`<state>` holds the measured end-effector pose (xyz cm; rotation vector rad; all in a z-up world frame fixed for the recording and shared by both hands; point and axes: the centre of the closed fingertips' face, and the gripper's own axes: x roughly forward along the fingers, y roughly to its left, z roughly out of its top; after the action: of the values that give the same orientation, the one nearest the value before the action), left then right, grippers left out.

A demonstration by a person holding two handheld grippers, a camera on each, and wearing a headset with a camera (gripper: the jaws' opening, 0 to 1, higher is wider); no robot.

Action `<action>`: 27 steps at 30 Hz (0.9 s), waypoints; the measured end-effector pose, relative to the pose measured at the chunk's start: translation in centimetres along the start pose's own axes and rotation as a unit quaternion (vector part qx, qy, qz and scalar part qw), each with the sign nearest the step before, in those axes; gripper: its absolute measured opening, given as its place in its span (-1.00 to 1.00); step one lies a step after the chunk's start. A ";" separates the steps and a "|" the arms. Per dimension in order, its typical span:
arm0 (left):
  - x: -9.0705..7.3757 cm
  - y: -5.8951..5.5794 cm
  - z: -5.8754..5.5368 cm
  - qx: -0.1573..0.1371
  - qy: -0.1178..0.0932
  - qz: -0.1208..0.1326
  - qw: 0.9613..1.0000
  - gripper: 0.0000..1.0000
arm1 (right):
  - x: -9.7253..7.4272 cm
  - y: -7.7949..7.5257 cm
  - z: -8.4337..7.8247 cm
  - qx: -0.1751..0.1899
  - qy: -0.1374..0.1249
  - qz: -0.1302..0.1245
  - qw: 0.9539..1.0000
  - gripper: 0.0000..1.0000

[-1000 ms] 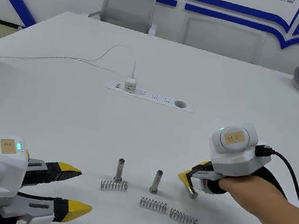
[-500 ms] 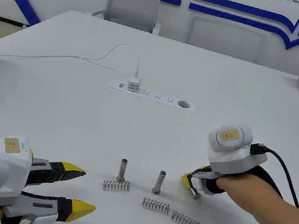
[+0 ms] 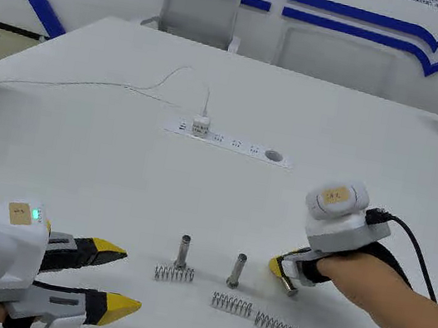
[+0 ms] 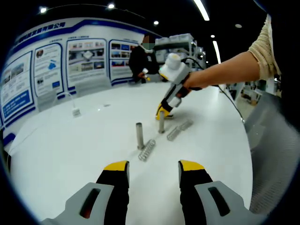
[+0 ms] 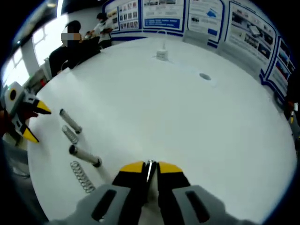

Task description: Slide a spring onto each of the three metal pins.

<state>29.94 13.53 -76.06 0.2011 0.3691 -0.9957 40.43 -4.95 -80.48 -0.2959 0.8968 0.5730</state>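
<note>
Head view shows the right claw (image 3: 277, 268) closed on a tilted metal pin (image 3: 288, 286), low by the worktop (image 3: 118, 164). The left claw (image 3: 128, 281) is open and empty, well apart

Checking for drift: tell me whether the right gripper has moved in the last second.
No. The right gripper, shut on the third pin, sits as far right of the middle pin as before; the camera shifted.
</note>
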 end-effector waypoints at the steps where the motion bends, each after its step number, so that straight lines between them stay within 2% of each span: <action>1: 0.0 0.0 0.0 0.000 0.000 0.000 1.000 -0.15 | 0.0 0.0 0.0 0.001 0.002 0.001 1.000 -0.78; 15: 0.1 0.0 0.0 0.000 0.000 0.000 1.000 -0.17 | 0.0 0.0 -0.2 -0.001 0.031 0.008 0.999 -0.81; 23: 0.0 0.1 0.2 -0.001 -0.002 0.003 1.000 -0.17 | 0.2 0.1 -0.1 -0.010 0.080 0.004 0.997 -0.81; 27: -0.1 0.0 0.2 -0.001 -0.001 0.004 1.000 -0.18 | 0.2 0.1 -0.1 -0.016 0.093 0.005 0.996 -0.81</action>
<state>29.94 13.52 -75.89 0.2003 0.3679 -0.9876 40.37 -4.84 -80.70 -0.3775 1.0705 0.5763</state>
